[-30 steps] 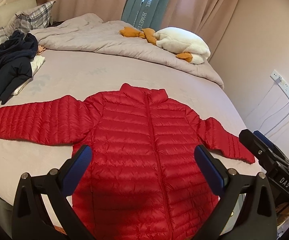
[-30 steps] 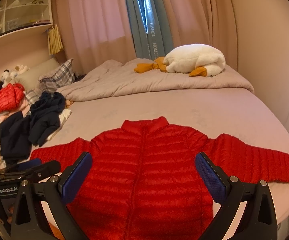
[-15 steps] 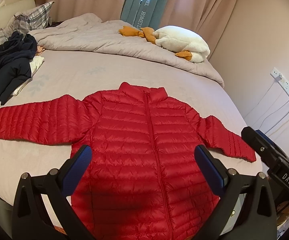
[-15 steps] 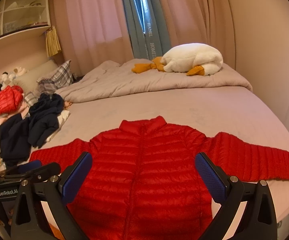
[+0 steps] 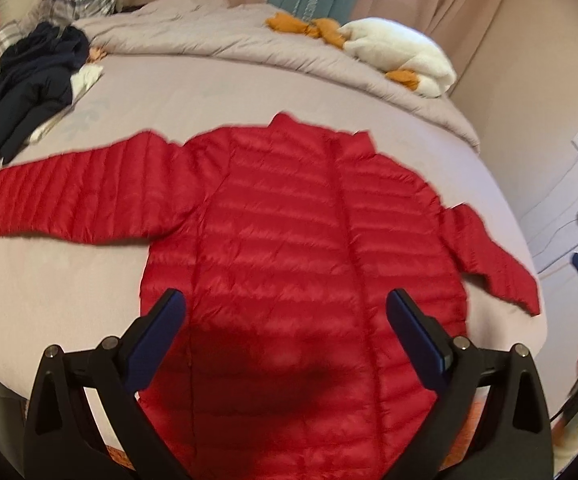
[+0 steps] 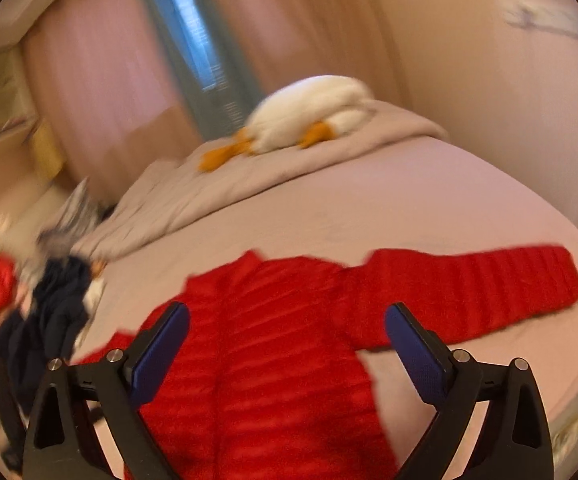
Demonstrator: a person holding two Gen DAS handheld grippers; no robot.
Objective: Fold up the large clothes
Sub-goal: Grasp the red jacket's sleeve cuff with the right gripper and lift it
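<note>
Red quilted jacket (image 5: 289, 248) flat on bed (image 5: 209, 96), sleeves out; left tool (image 5: 285, 320) above its lower body, jaws apart, empty; right tool (image 6: 287, 332) likewise apart, just narrowing slightly, empty.

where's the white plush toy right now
The white plush toy lies at the far right corner of the bed, on the bunched grey duvet beside the curtains, well beyond the red jacket.

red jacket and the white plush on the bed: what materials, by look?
Red quilted puffer jacket: looks like thin synthetic shell, nylon or polyester, slightly glossy, with soft fill; the sign is its puffy horizontal stitched channels. Fill type cannot be told.
White plush toy with orange parts: looks like fluffy fleece-like pile, matte; soft rounded outline, no sheen.
</note>
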